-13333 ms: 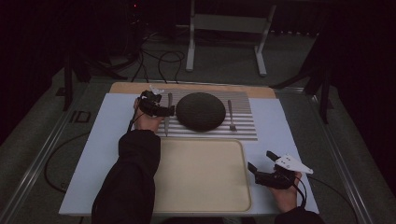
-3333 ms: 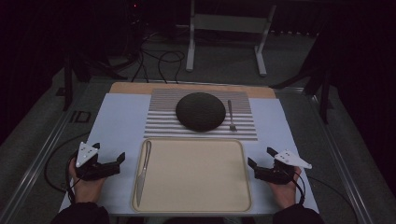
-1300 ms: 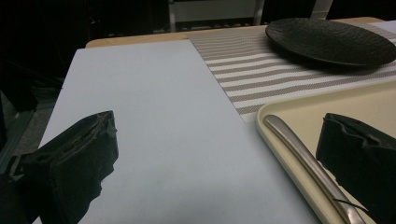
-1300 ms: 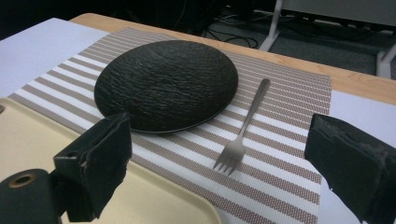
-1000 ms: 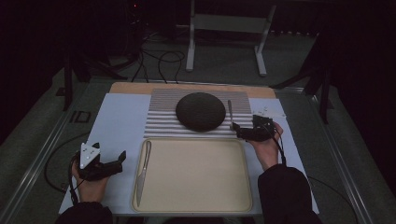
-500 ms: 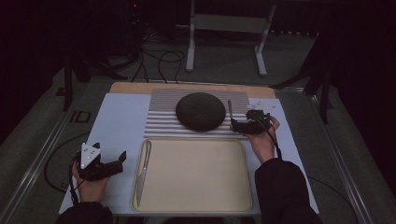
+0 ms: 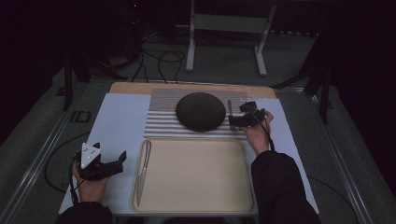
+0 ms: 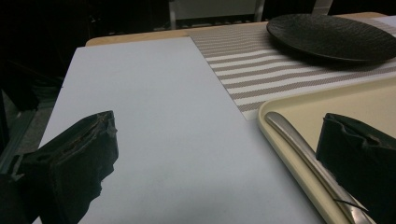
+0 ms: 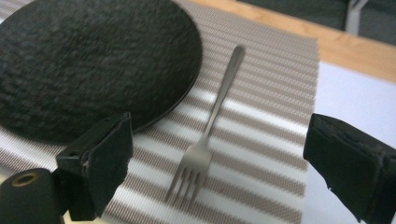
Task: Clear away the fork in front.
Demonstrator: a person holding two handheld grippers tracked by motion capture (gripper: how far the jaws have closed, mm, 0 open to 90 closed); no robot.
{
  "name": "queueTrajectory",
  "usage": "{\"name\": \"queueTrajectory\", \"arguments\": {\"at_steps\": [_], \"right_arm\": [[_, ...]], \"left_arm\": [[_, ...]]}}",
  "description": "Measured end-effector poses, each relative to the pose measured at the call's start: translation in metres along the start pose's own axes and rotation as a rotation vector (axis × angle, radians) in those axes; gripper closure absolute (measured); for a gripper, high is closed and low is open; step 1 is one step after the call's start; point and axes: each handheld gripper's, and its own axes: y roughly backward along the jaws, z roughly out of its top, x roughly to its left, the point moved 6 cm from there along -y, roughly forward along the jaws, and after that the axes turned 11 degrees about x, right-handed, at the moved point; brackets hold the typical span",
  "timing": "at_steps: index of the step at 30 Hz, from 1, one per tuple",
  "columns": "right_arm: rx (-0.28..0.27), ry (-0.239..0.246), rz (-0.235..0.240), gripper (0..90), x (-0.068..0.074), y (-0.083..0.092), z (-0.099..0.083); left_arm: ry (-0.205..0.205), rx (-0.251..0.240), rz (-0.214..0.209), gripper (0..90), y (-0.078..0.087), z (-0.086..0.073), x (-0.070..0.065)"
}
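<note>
The right gripper (image 7: 232,121) has its two black fingers (image 9: 100,163) spread wide and released, one on each side of the slim grey metal fork (image 9: 208,135), with nothing between them touching it. The fork lies flat on the brown-and-white striped woven placemat (image 9: 261,140), tines toward the gripper, handle pointing away, just beside the round black textured plate (image 9: 88,60) and apart from its rim. In the high view the fork (image 7: 229,108) is a thin dark sliver, its tines hidden behind the gripper.

The left gripper (image 7: 122,158) is also released, its black fingers (image 8: 74,163) wide apart over the pale grey surface (image 8: 154,116), well apart from the plate and grasping nothing. Its far finger hides part of the long silver metal knife (image 8: 303,154), whose tip is cut off at the bottom edge. The knife (image 7: 143,170) lies along the plate-side-to-near edge on the left margin of the cream rectangular plastic tray (image 7: 196,172), which sits just nearer the person than the plate. The room beyond the surface is too dark to make out.
</note>
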Motion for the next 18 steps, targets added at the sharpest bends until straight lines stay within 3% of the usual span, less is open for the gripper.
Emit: {"name": "queueTrajectory", "arguments": {"at_steps": [4, 11, 18], "right_arm": [[0.017, -0.012, 0.003, 9.4, -0.003, -0.005, 0.007], [0.073, -0.029, -0.009, 11.8, -0.010, -0.032, 0.014], [0.109, -0.053, -0.025, 19.6, -0.013, -0.051, 0.018]], "left_arm": [[0.000, -0.001, -0.002, 0.0, 0.000, 0.000, 0.000], [0.000, 0.001, -0.004, 0.0, 0.000, 0.000, -0.001], [-0.003, 0.000, -0.002, 0.0, 0.001, -0.001, 0.000]]}}
